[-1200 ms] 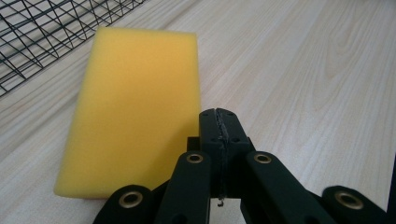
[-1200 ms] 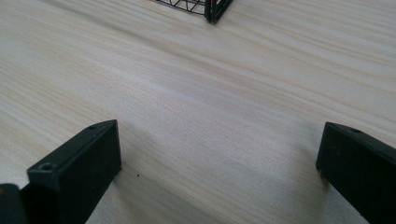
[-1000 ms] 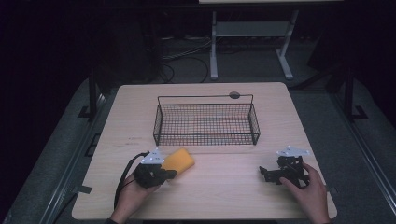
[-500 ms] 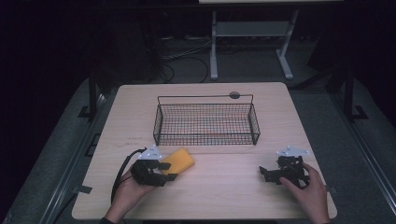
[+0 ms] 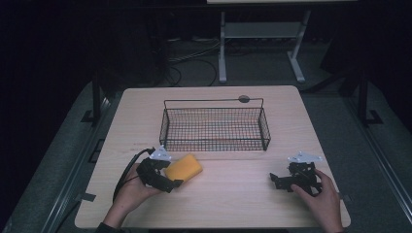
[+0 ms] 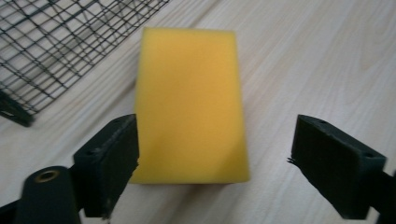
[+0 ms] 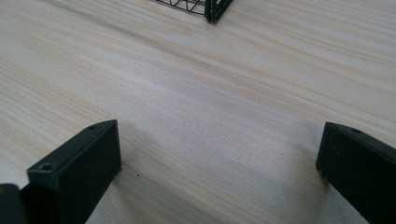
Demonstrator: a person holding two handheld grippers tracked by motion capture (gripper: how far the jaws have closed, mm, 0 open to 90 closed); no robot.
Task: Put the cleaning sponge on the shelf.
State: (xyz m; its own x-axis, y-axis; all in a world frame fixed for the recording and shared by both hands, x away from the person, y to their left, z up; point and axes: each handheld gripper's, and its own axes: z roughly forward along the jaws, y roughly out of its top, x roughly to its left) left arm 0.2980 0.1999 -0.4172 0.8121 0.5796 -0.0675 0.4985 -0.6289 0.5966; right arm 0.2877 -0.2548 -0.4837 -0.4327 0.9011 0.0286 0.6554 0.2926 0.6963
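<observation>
Left gripper (image 6: 215,154) jaws just opened wide; yellow sponge (image 6: 189,100) lies between them on the table (image 6: 317,60), one jaw touching. Right gripper (image 7: 219,163) wide open, empty.

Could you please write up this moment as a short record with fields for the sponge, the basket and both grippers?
sponge: yellow sponge lying flat on the table, outside the basket
basket: black wire basket, nothing seen inside
left gripper: left gripper at the sponge's near end, jaws just opened wide, gap on one side
right gripper: right gripper open over bare wood
</observation>
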